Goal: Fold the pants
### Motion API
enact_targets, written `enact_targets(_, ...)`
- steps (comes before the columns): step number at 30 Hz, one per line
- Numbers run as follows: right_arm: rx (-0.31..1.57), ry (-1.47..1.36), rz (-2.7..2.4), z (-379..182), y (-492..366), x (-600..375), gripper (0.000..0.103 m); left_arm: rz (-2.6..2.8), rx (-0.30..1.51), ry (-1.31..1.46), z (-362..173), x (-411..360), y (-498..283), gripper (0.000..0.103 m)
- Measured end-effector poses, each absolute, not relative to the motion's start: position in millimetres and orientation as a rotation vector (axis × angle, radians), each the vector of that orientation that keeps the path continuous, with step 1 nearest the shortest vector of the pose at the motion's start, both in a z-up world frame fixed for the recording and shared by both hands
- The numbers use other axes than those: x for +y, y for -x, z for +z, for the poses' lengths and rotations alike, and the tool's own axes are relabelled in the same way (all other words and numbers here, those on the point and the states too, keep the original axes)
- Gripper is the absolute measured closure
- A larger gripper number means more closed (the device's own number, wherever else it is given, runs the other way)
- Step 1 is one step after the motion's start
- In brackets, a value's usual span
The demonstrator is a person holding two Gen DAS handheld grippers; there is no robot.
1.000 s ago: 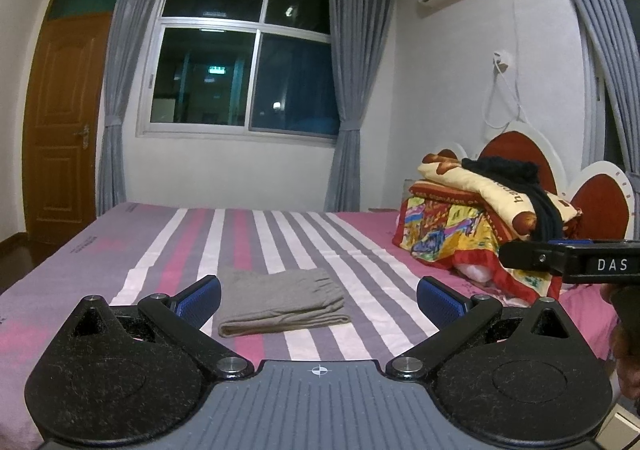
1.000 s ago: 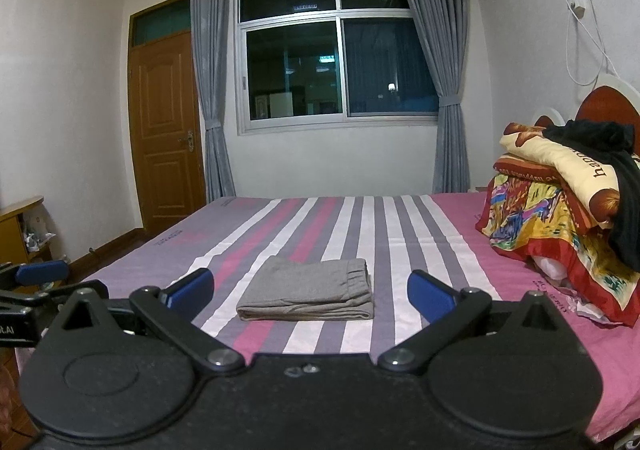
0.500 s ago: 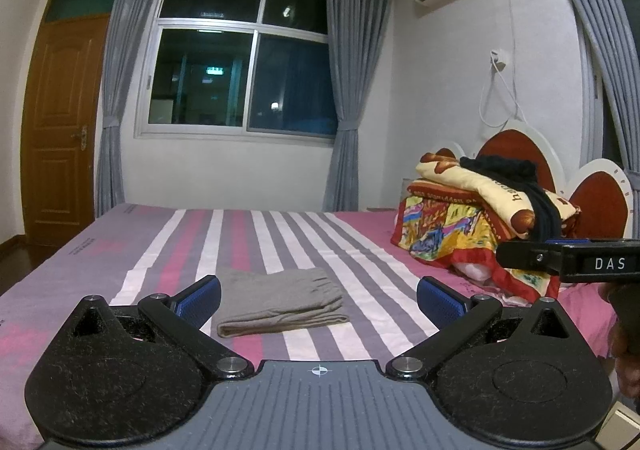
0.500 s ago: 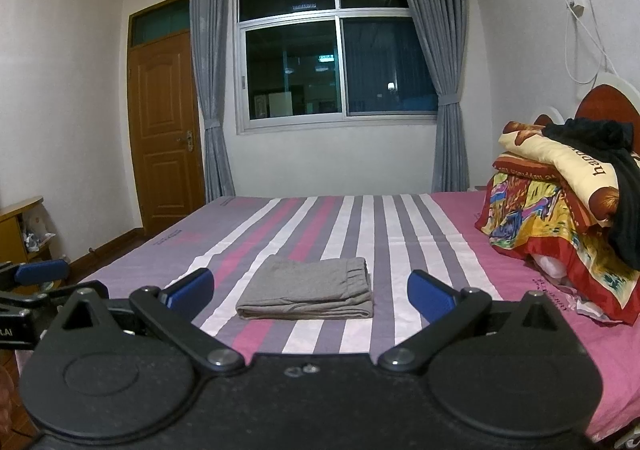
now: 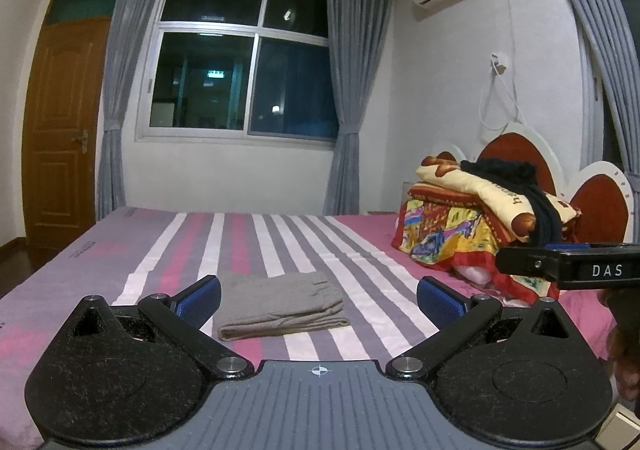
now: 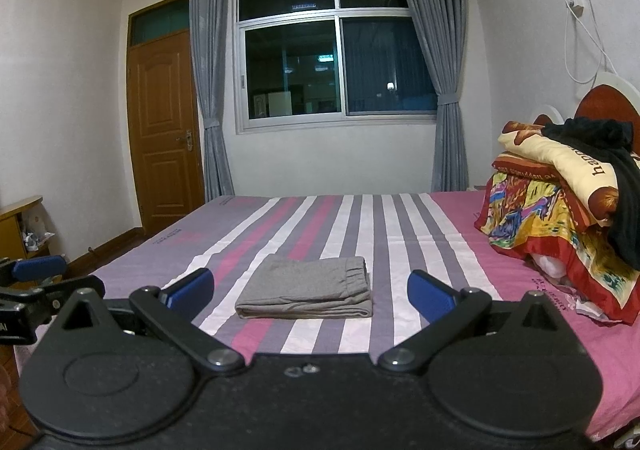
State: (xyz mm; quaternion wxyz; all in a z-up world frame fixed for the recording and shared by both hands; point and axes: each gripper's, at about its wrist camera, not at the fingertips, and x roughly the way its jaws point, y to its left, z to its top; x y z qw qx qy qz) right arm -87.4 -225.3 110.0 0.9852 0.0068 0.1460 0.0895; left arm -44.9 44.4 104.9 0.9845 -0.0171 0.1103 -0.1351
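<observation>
Nothing has shifted — folded pants (image 5: 280, 304) lie flat, both tongs (image 5: 318, 296) (image 6: 310, 290) released.

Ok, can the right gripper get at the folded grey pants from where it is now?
Probably yes: the right gripper is open and the pants lie flat on the bed straight ahead of it, with nothing between them.

My left tongs (image 5: 318, 296) held level, blue fingers (image 5: 199, 296) spread wide, gripping nothing, my right tongs (image 6: 310, 292) likewise wide apart, level, side by side.
</observation>
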Motion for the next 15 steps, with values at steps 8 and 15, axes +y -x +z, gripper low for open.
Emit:
enact_targets(8,0.293,-0.011,0.179,110,88,-225,0.0,-0.233,0.214,0.05,105,50,43,0.0)
enact_targets(15,0.292,-0.005,0.173,106,87,-226,0.0,-0.234,0.22,0.056,106,55,40,0.0)
